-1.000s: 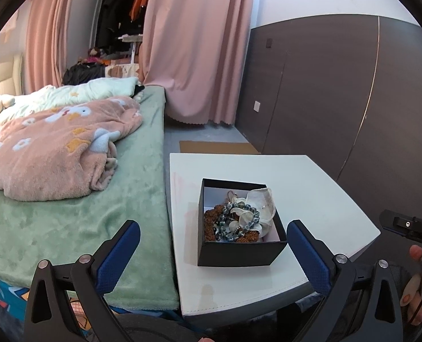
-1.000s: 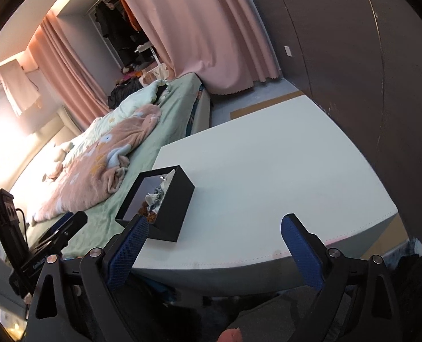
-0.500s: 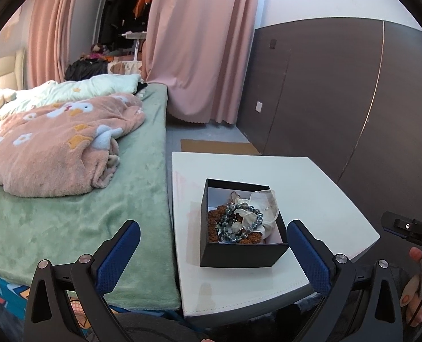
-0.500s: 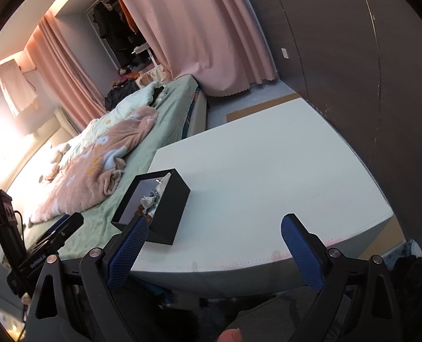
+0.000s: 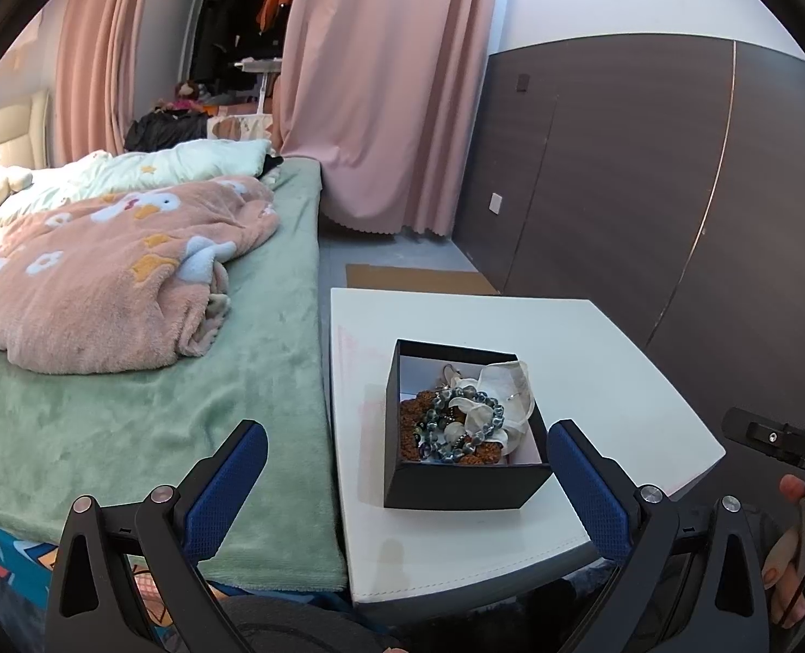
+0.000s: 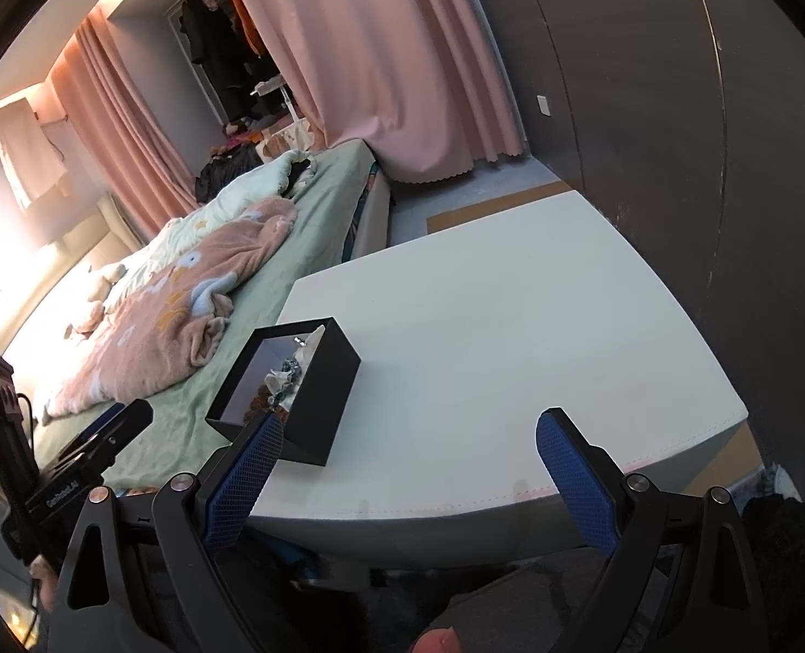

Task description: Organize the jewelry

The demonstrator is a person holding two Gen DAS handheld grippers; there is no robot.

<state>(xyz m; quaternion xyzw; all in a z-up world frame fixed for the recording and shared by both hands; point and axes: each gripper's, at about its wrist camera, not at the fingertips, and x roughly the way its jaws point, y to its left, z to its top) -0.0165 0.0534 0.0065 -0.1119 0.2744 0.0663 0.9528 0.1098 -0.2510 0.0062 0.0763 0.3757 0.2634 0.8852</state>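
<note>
Both grippers, left gripper [image 5: 402, 468] and right gripper [image 6: 410, 454], gaped empty; reaching forward, the left should pinch the beaded bracelet [image 5: 459, 424] inside the black box [image 5: 457, 481].

one black box [image 5: 459, 481], one white table [image 5: 609, 375], two tools [image 5: 402, 481]

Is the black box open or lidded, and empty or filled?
Open and filled: the black box has no lid, and tangled bead bracelets are piled inside.
</note>
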